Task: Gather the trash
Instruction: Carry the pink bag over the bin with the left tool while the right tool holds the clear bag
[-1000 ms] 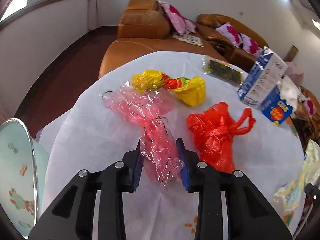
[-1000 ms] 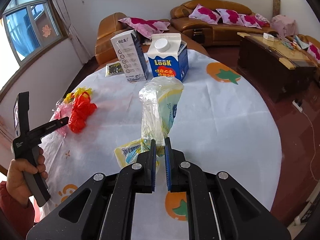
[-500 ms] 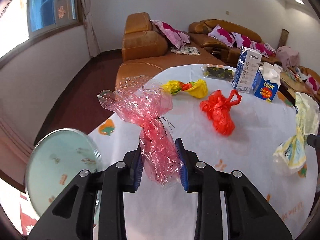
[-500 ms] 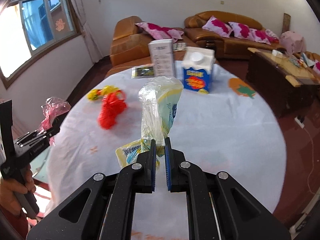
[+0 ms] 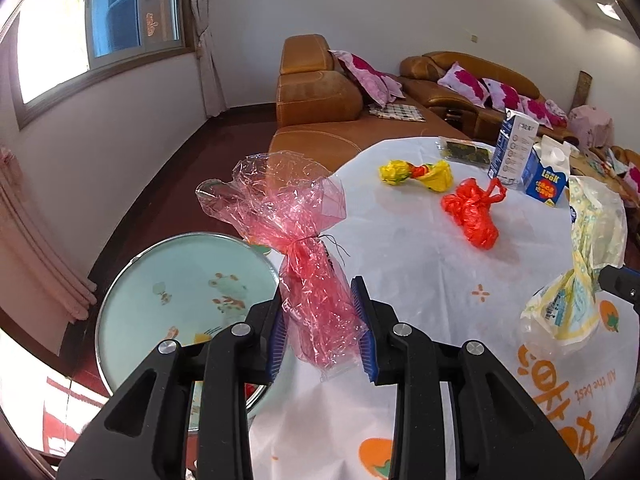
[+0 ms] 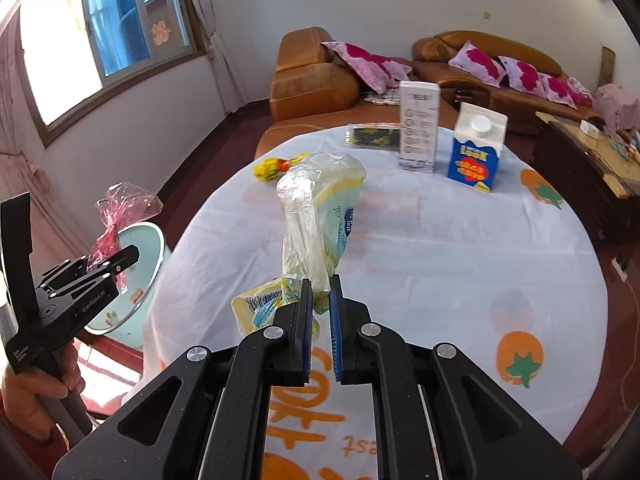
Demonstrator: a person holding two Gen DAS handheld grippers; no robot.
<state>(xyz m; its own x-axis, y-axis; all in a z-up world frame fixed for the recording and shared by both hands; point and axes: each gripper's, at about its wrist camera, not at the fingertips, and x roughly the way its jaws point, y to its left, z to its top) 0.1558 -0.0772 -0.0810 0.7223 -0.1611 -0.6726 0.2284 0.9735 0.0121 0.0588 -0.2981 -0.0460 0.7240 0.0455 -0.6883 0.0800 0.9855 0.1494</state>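
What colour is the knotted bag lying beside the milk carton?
Red-orange bag; left wrist view shows it best.

Glossy crinkled pink cellophane wrapper (image 5: 304, 248), matt white cloth tablecloth (image 5: 420, 264), shiny tan leather sofa (image 5: 316, 96).

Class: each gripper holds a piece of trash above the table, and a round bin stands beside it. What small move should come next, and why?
Probably carry the left gripper on sideways until its pink cellophane wrapper hangs over the round bin, then release. The wrapper is already lifted clear of the table at the bin-side edge. The right gripper, clamped on the clear yellow-printed bag, is farther off.
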